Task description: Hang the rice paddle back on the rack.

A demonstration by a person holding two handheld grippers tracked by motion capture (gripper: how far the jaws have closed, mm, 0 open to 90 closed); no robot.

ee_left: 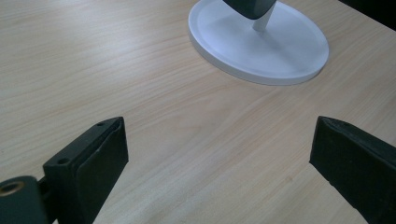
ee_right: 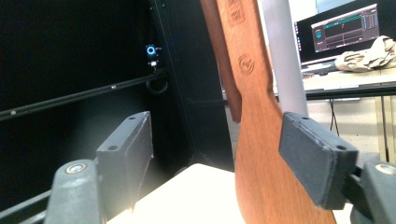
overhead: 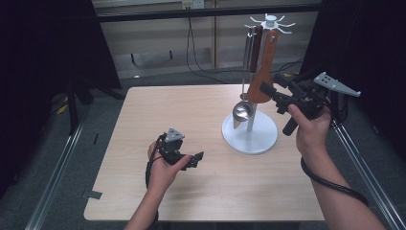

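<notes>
Barely begun: right gripper raised at the wooden spatula, jaws spread wide with the blade standing between them and nothing pinched yet, spatula hanging on the white rack beside a steel ladle. Left gripper likewise wide open and empty, low over the table short of the rack's base. Hard to tell whether the far pad touches the blade; spatula's lower edge cut off.

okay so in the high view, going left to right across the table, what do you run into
Left black two-jaw gripper → shiny metal ladle hanging from the white round-based utensil stand → right black two-jaw gripper.
</notes>
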